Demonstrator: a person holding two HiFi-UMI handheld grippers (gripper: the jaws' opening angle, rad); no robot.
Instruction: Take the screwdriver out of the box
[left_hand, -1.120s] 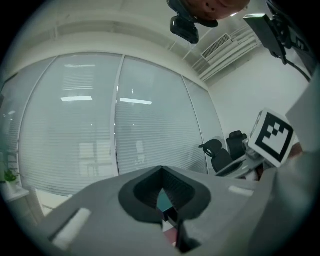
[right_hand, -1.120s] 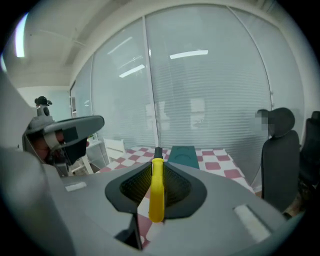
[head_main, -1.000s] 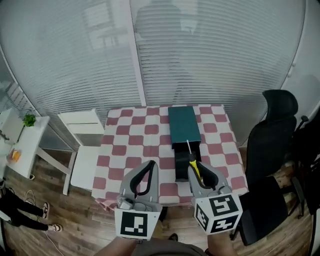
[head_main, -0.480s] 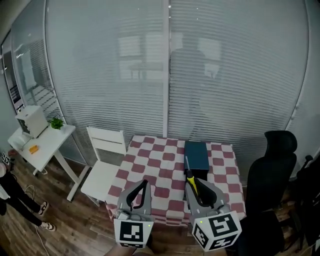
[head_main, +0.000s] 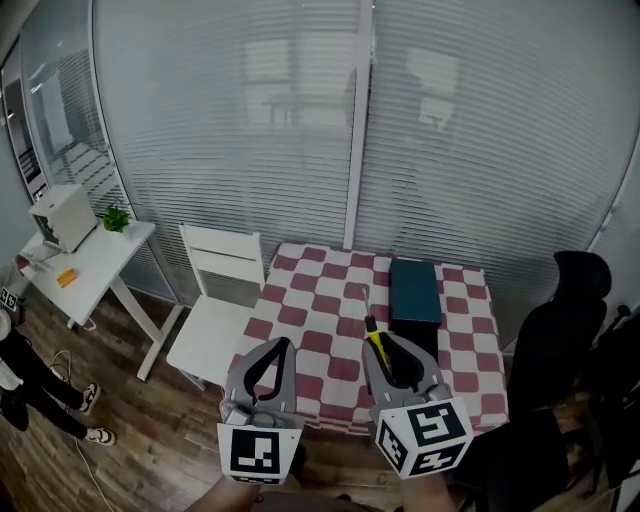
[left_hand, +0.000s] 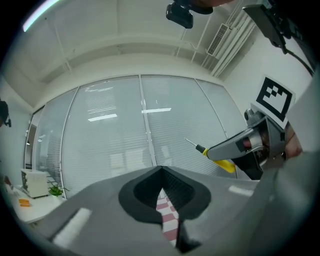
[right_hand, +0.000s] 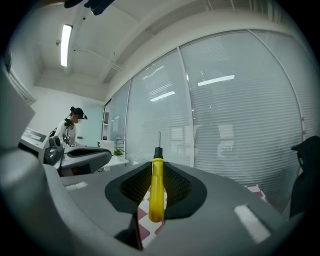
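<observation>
Right gripper (right_hand: 158, 169): my jaws clamped on yellow screwdriver (right_hand: 157, 196) handle, shaft sticking out past tips. Left gripper (left_hand: 161, 174): my jaws closed, nothing between. Box (head_main: 415, 291) ahead, apart, on checkered table (head_main: 318, 322).

A table (head_main: 320, 320) under a red-and-white checked cloth stands on a wooden plank floor (head_main: 140, 420). On the table's right half, toward its far edge, lies a dark teal box (head_main: 415, 288), its long side running from the near edge to the far one. A black part (head_main: 420, 330) adjoins the box's near end; what it is cannot be told. Just left of the table a white chair (head_main: 215, 320) stands on the floor. Further left is a small white side table (head_main: 100, 265) carrying a white boxy appliance (head_main: 62, 215), a small green plant (head_main: 115, 217) and an orange thing (head_main: 66, 277). Right of the table stands a black office chair (head_main: 560, 340). Far left of it, a person's legs (head_main: 30, 390) are planted on the planks.
</observation>
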